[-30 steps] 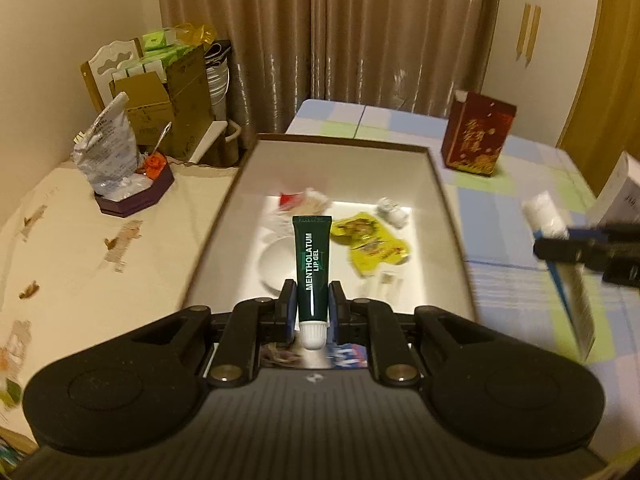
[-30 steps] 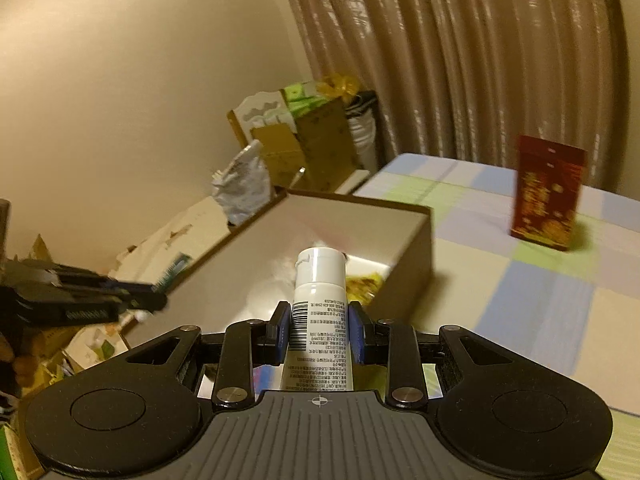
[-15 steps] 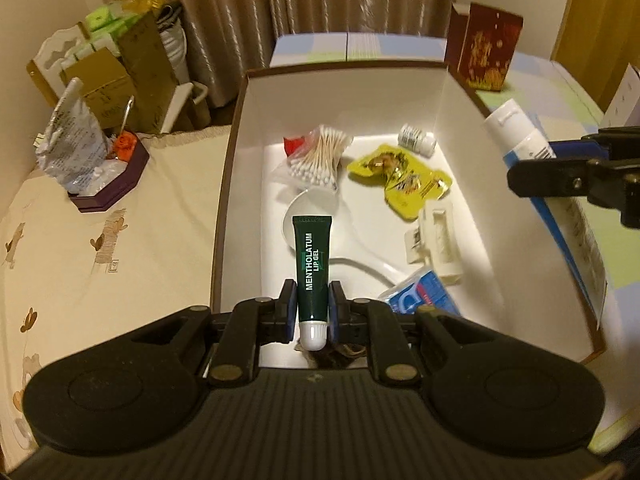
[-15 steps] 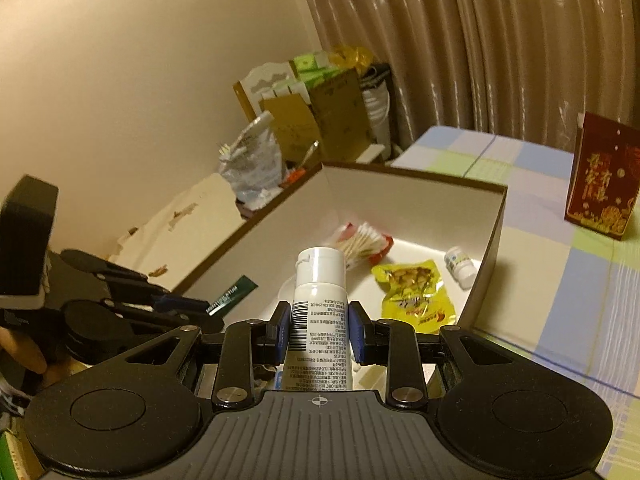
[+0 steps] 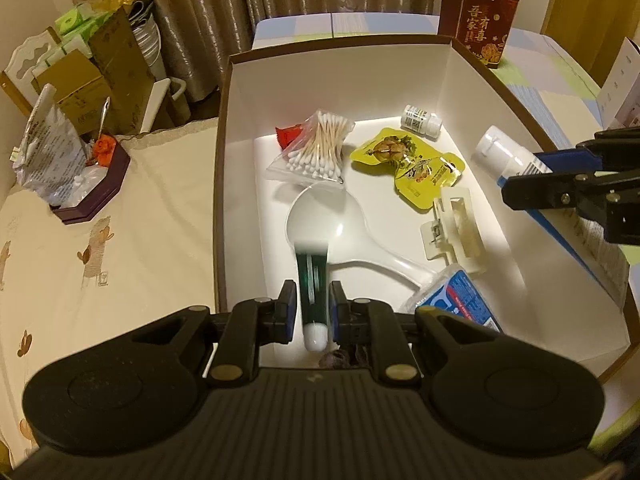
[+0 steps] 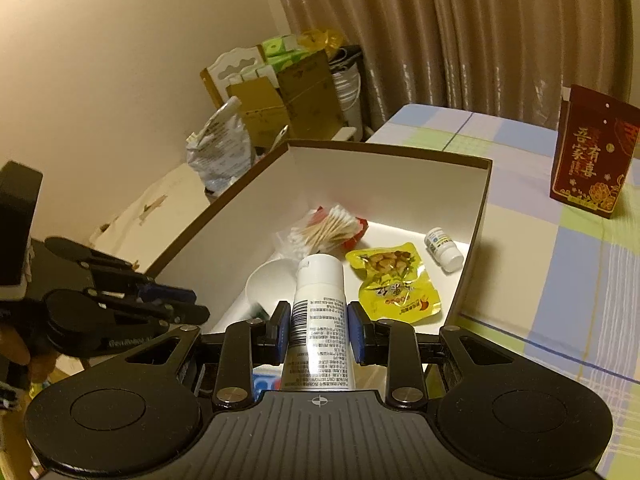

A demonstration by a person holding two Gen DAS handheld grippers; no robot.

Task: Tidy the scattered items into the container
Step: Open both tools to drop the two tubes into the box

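Observation:
A brown-rimmed box (image 5: 340, 76) with white walls holds a bag of cotton swabs (image 5: 316, 146), yellow snack packets (image 5: 408, 160), a small white bottle (image 5: 422, 120), a clear plastic spoon (image 5: 320, 216), a white clip (image 5: 456, 232) and a blue packet (image 5: 460, 300). My left gripper (image 5: 312, 286) is shut on a dark green lip gel tube (image 5: 312, 276), cap toward the camera, low over the box's near left floor; the tube looks blurred. My right gripper (image 6: 319, 320) is shut on a white tube (image 6: 320, 292) with a barcode, above the box's (image 6: 384, 154) near right side. It also shows as the right gripper (image 5: 528, 176) in the left wrist view.
A red carton (image 5: 486, 20) stands on the chequered tablecloth behind the box. Left of the box lies a cream cloth with a purple tray (image 5: 92, 196) and a foil bag. Cardboard boxes (image 5: 112, 64) stand by the curtain. A white card (image 5: 624, 80) is at the right edge.
Both grippers have moved forward and down over the box, still holding their tubes. The left view has tipped further down into the box, and the lip gel tube now looks blurred.

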